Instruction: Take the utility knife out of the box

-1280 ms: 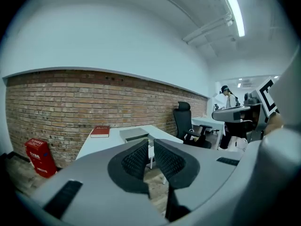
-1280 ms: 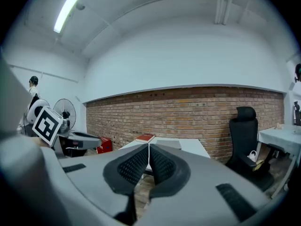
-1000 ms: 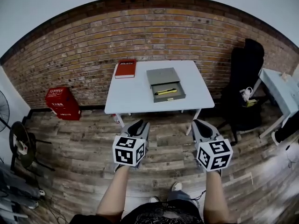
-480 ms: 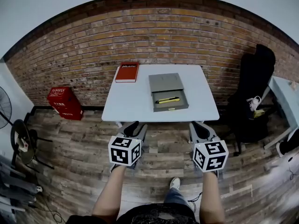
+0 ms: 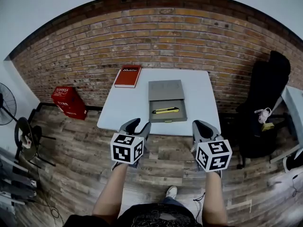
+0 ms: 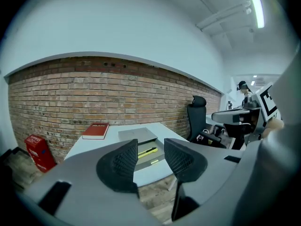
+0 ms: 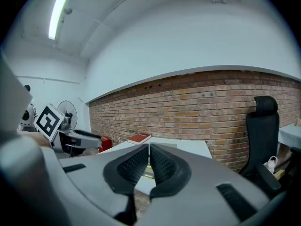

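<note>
In the head view, table: a white table (image 5: 135, 105) is seen against a brick wall, with a red book (image 5: 128, 76) at its far left corner.
Head view, box: a grey box (image 5: 166, 90) is set near the middle of the table, and its near half is uncovered.
Head view, knife: a yellow utility knife (image 5: 165, 110) is seen lying inside the uncovered part of the box, touched by nothing.
Head view, grippers: the left gripper (image 5: 140, 123) and the right gripper (image 5: 199, 124) are held over the floor at the table's near edge, apart from the box.
Left gripper view, jaws: the left gripper (image 6: 150, 147) is held with its jaws spread, and they have just been opening; nothing is between the pads. The knife (image 6: 147, 151) and the box (image 6: 136, 135) are seen beyond the gap, on the table (image 6: 91, 145).
Right gripper view, jaws: the right gripper (image 7: 149, 149) is held with its jaws pressed together and nothing is gripped. The book (image 7: 139, 138) is seen beyond them.
Done so far: the box is found open and the knife exposed.
Left to do: by judgement, everything else; the knife has yet to be reached, gripped and lifted clear of the box.
</note>
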The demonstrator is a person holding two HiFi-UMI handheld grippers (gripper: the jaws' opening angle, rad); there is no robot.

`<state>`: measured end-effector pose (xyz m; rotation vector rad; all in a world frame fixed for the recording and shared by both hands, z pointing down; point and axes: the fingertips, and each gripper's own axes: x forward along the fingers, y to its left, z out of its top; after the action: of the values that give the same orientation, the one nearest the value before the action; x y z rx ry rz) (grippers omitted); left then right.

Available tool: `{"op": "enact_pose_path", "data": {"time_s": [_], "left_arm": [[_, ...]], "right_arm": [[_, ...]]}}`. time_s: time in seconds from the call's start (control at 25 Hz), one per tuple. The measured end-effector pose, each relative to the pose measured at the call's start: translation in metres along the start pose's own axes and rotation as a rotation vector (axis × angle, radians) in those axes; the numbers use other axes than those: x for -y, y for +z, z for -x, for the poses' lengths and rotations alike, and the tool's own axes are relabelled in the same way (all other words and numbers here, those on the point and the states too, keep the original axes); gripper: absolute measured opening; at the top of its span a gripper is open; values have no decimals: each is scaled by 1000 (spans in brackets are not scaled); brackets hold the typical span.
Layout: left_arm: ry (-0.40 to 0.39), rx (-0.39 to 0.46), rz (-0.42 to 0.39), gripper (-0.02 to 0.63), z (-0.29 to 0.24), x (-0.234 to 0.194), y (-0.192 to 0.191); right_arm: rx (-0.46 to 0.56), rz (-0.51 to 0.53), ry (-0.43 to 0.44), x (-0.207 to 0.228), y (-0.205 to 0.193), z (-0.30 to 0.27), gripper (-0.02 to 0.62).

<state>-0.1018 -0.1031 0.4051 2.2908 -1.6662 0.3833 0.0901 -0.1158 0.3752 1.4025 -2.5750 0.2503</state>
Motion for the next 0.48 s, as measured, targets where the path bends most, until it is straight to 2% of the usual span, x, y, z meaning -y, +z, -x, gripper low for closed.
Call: {"op": "enact_pose_path", "data": {"time_s": [0.24,0.48], "left_arm": [[27,6,8,179,-36,13,13],[74,-10,11,179,-51,10,15]], "right_arm": [[-1,1,34,43,6,-22,21],[0,6,66,59,9,-36,21]]}}
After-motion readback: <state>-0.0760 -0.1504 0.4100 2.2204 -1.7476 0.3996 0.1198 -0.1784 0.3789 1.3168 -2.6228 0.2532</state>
